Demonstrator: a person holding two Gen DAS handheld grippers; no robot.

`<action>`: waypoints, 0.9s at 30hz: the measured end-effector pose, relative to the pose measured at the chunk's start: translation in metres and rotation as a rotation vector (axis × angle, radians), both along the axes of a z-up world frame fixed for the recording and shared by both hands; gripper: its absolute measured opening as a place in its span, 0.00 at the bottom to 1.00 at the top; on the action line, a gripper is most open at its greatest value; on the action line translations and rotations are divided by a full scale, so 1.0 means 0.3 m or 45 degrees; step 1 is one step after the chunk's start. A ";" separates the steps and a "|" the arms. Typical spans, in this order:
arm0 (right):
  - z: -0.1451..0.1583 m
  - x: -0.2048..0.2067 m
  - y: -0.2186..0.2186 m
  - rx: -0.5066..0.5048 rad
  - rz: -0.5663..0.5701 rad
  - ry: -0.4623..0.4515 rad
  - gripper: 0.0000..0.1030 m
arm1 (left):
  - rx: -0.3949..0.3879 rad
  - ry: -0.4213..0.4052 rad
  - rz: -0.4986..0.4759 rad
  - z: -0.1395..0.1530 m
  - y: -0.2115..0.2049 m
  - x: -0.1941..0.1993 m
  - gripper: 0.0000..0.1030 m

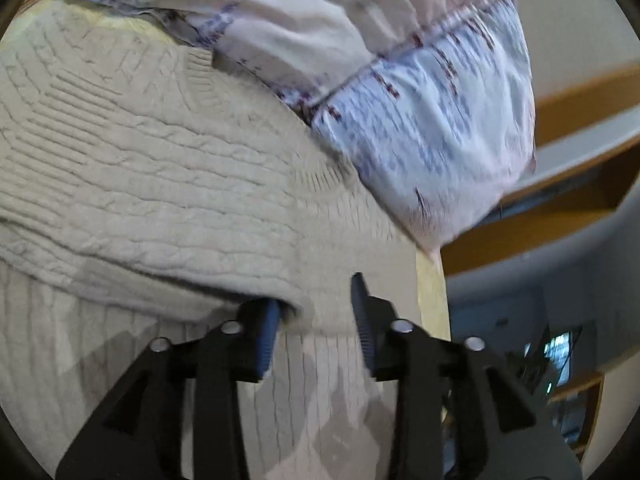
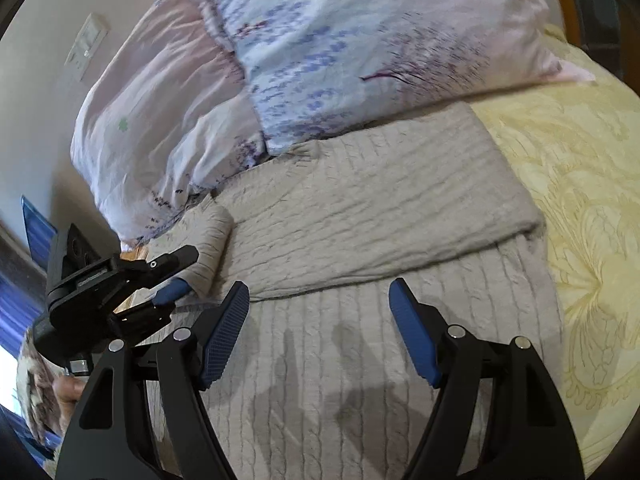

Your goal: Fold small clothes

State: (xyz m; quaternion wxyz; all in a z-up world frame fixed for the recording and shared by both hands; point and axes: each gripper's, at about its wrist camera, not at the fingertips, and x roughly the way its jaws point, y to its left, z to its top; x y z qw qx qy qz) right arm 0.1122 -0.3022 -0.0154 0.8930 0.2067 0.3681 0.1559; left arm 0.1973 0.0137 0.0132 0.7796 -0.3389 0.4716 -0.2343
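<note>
A beige cable-knit sweater [image 2: 360, 208] lies on the bed with its upper part folded over its lower part. It fills the left wrist view [image 1: 140, 168]. My left gripper [image 1: 316, 300] is open at the sweater's folded edge, one blue pad [image 1: 270, 328] tucked under the fold; it also shows in the right wrist view [image 2: 176, 276] at the sweater's left end by the sleeve cuff [image 2: 212, 240]. My right gripper [image 2: 320, 320] is open and empty, just above the sweater's lower part.
Pale floral pillows [image 2: 340, 52] lie against the sweater's far edge, also in the left wrist view [image 1: 420, 120]. A yellow patterned bedspread [image 2: 580, 184] extends to the right. The bed's edge [image 1: 432, 280] and wooden furniture [image 1: 560, 208] are right of the left gripper.
</note>
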 end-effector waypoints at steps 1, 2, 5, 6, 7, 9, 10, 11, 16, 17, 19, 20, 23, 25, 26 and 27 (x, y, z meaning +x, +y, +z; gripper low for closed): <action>0.013 -0.002 0.009 -0.016 0.015 -0.014 0.72 | -0.003 -0.019 -0.030 0.020 0.017 -0.017 0.44; 0.039 -0.005 0.028 -0.047 0.045 -0.047 0.72 | 0.005 -0.047 -0.051 0.032 0.041 -0.044 0.47; 0.112 -0.013 0.105 -0.159 0.152 -0.161 0.71 | 0.102 -0.165 -0.044 0.099 0.134 -0.114 0.46; 0.140 -0.018 0.149 -0.213 0.208 -0.213 0.71 | 0.163 -0.190 -0.001 0.113 0.187 -0.132 0.46; 0.164 -0.023 0.201 -0.267 0.269 -0.262 0.71 | 0.198 -0.195 0.030 0.119 0.216 -0.134 0.45; 0.191 -0.030 0.306 -0.351 0.391 -0.332 0.67 | 0.290 -0.179 0.134 0.114 0.312 -0.127 0.41; 0.197 -0.029 0.374 -0.399 0.467 -0.365 0.63 | 0.322 -0.142 0.180 0.099 0.354 -0.118 0.37; 0.196 -0.028 0.422 -0.437 0.514 -0.386 0.58 | 0.340 -0.102 0.209 0.077 0.390 -0.108 0.31; 0.136 -0.001 0.677 -0.646 0.719 -0.426 0.38 | 0.444 -0.003 0.290 -0.007 0.444 -0.083 0.26; 0.118 0.014 0.721 -0.654 0.757 -0.409 0.38 | 0.435 0.009 0.293 -0.016 0.453 -0.084 0.25; 0.092 0.031 0.792 -0.681 0.812 -0.400 0.38 | 0.444 0.010 0.305 -0.024 0.474 -0.089 0.19; 0.085 0.034 0.809 -0.693 0.822 -0.396 0.37 | 0.445 0.010 0.301 -0.025 0.477 -0.089 0.19; 0.059 0.056 0.878 -0.713 0.870 -0.375 0.37 | 0.448 0.012 0.297 -0.021 0.477 -0.082 0.19; 0.044 0.066 0.912 -0.740 0.881 -0.367 0.37 | 0.448 0.012 0.297 -0.019 0.474 -0.080 0.19; 0.039 0.073 0.919 -0.752 0.884 -0.360 0.37 | 0.446 0.012 0.298 -0.020 0.475 -0.080 0.19; 0.031 0.082 0.928 -0.768 0.887 -0.353 0.37 | 0.445 0.011 0.297 -0.019 0.477 -0.083 0.19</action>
